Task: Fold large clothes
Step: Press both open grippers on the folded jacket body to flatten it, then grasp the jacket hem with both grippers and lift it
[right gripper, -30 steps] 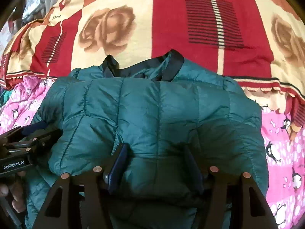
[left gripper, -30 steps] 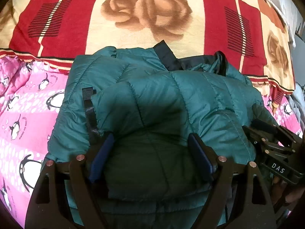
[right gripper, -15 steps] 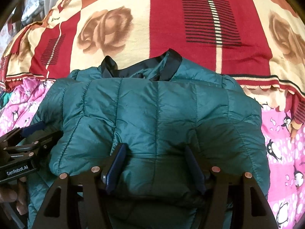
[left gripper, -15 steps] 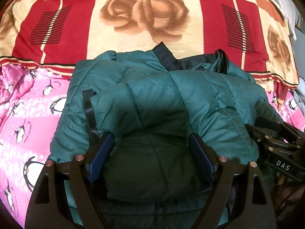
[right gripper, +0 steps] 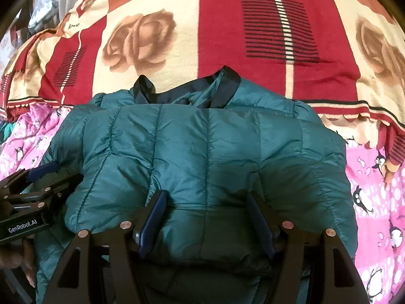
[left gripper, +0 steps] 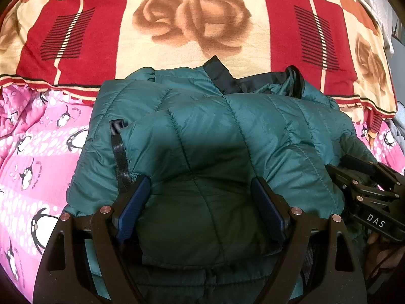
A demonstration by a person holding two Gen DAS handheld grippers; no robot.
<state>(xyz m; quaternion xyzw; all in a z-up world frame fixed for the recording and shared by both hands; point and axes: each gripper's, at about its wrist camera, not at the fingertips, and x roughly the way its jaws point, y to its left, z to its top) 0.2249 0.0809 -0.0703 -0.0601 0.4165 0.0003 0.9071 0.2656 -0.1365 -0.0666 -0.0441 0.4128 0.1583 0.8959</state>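
Note:
A teal quilted puffer jacket [left gripper: 227, 131] lies folded on the bed, its black collar [left gripper: 220, 78] at the far edge; it also shows in the right wrist view [right gripper: 202, 147]. My left gripper [left gripper: 200, 202] is wide open, its blue-padded fingers [left gripper: 131, 210] resting on the near left part of the folded jacket. My right gripper [right gripper: 205, 212] is also open, its fingers [right gripper: 152, 217] pressed onto the near right part. Each gripper shows in the other's view: the right one [left gripper: 367, 202] at right, the left one [right gripper: 27, 202] at left.
A red and cream rose-patterned blanket [left gripper: 192, 25] covers the far half of the bed. A pink penguin-print sheet [left gripper: 33, 152] lies under the jacket on the near side, also visible at right [right gripper: 374, 202]. Grey cloth lies at the far right edge [left gripper: 384, 12].
Both grippers have drawn back slightly towards me over the jacket, staying open. The jacket itself has hardly moved.

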